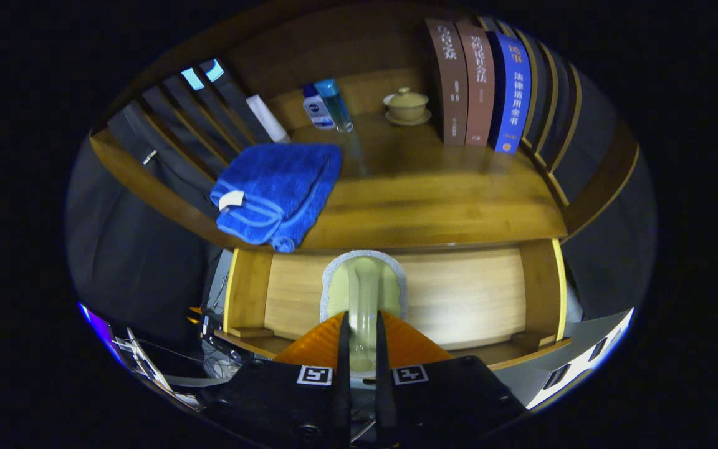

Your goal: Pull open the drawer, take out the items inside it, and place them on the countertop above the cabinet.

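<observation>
Pale green and smooth, the handle of a brush-like item (364, 293) sits pinched between your tool's (362, 340) two fingers, which are drawn narrow and press on it from both sides. Its grey-rimmed head rises just beyond the fingertips, over the open wooden drawer (459, 299). Beyond the drawer lies the desk (434, 199) atop the cabinet. On it, left of your fingers' line, a folded blue towel (278, 190) overhangs the front edge. Farther back stand a white tube (267, 118), a small white bottle (316, 109) touching a blue-capped clear bottle (336, 105), a lidded ceramic cup (407, 106) on its saucer, and three upright books (477, 90).
</observation>
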Demonstrator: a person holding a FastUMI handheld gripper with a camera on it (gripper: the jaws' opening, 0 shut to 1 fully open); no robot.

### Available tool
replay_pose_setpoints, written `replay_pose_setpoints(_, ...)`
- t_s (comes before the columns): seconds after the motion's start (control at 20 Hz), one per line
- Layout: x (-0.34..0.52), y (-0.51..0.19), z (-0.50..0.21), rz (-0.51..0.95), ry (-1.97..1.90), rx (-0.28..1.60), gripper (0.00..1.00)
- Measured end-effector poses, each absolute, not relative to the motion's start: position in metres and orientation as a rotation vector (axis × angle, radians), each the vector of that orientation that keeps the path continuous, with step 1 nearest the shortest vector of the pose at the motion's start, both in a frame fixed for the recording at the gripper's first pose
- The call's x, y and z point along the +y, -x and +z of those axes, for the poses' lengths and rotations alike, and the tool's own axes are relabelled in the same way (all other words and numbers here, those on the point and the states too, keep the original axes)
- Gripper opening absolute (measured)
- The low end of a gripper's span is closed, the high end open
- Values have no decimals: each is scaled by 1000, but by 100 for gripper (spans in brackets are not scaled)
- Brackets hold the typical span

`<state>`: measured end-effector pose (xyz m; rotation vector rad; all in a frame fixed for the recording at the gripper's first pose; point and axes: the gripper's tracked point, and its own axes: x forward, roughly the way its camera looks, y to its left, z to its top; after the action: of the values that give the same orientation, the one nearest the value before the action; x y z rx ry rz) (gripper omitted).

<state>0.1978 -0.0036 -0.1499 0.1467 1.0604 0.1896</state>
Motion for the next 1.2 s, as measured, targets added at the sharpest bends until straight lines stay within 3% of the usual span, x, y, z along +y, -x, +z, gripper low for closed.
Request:
replay_pose_setpoints(0.65, -28, -329, -178, 56, -50, 1029, 21)
replay_pose_setpoints(1.2, -36, -383, -194, 31, -58, 1028, 21)
